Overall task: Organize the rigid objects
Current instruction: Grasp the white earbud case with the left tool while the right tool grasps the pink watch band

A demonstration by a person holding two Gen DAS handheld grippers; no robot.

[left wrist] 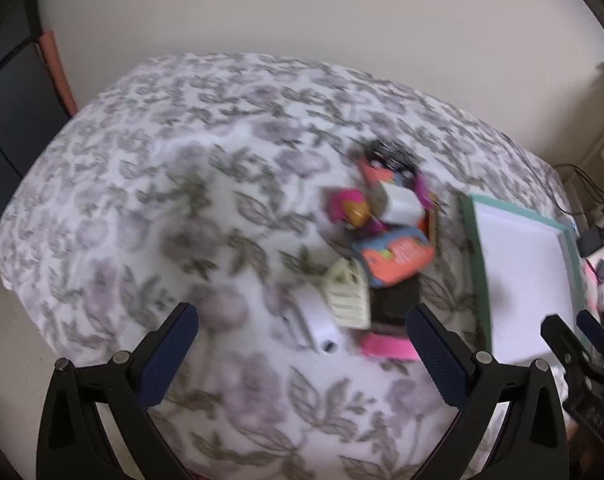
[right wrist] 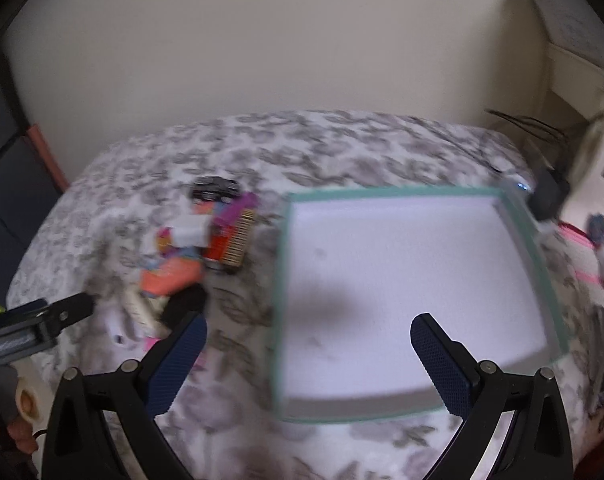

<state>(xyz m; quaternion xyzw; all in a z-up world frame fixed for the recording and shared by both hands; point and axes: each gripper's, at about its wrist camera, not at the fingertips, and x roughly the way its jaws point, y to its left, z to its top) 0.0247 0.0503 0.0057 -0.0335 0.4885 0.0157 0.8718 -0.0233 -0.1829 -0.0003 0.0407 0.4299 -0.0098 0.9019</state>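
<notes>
A pile of small rigid objects lies on the floral bedcover: an orange and blue pouch-like item (left wrist: pixel 395 258), a white block (left wrist: pixel 401 204), a pink and yellow toy (left wrist: pixel 351 208), a cream slatted piece (left wrist: pixel 347 298), a white charger (left wrist: pixel 319 322), a pink bar (left wrist: pixel 389 347) and a black round item (left wrist: pixel 389 154). The pile also shows in the right wrist view (right wrist: pixel 194 240). A shallow white tray with a teal rim (right wrist: pixel 537 256) lies right of the pile. My left gripper (left wrist: pixel 302 352) is open above the charger. My right gripper (right wrist: pixel 307 350) is open over the tray's near left edge.
The bed (left wrist: pixel 142 200) stands against a beige wall. A dark cabinet (left wrist: pixel 6 100) is at the left. Cables and a black adapter (right wrist: pixel 549 196) sit past the tray's far right corner. Pink clutter (right wrist: pixel 597 240) lies at the right edge.
</notes>
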